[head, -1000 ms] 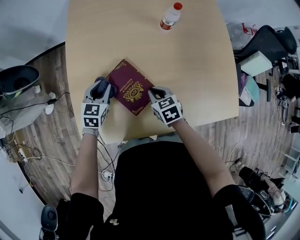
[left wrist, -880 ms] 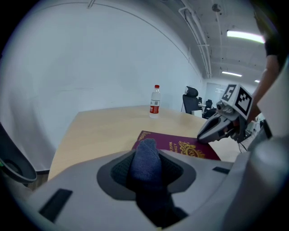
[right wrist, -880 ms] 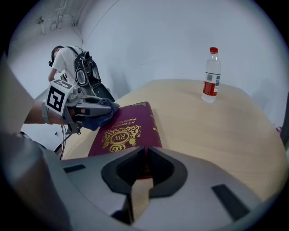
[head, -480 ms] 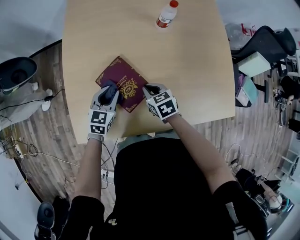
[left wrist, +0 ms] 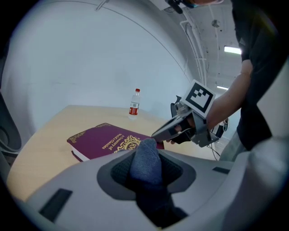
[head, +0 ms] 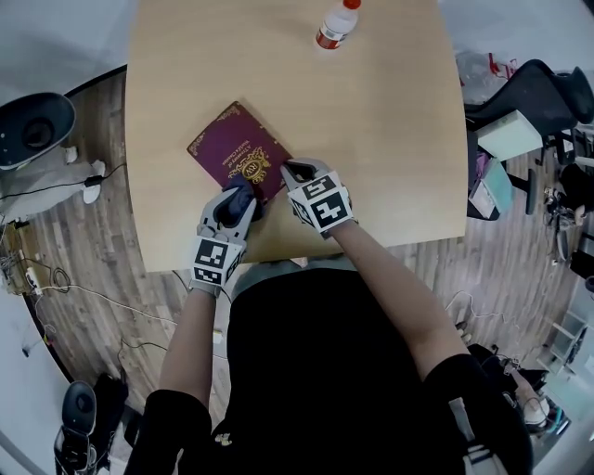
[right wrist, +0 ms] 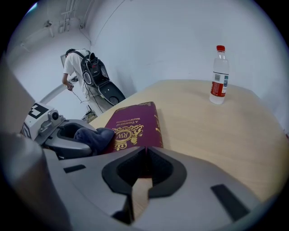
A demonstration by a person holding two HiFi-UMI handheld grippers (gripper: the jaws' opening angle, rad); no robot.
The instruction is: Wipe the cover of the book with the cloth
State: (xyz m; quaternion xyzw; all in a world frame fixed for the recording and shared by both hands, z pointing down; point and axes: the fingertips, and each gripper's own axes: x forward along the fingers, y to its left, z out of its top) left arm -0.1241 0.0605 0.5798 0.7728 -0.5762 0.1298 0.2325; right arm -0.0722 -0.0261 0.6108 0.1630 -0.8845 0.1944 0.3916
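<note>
Book: maroon hardback with gold print, closed and lying flat on the table, cover up, set at an angle to the person.
Cloth: dark blue wad at the book's near corner, touching the cover close to the gold crest.
Left gripper: jaws closed on the cloth, which bulges out past the tips; it sits at the near corner of the book and points across the cover.
Right gripper: jaws drawn together with nothing between them, tips at the book's near right edge. They seem to rest on or against it, but I cannot tell how firmly.
Bottle: red-capped, upright, well beyond the book's far side, out of the wiping path.
Stage: cloth on the near end of the cover, most of the cover ahead of it, so probably mid-wipe.
Risk, book sliding: a push along the cover could drag or spin the book if the right gripper is not pinning that edge.
Risk, bare jaw on cover: the cloth sticks out only a little, so a steep tilt could let the hard tips scrape the cover.
Risk, collision: both grippers crowd the same near corner, so a sideways stroke toward the right edge could knock them together.
Risk, missed area: the patch under the right gripper stays unwiped unless it shifts.
</note>
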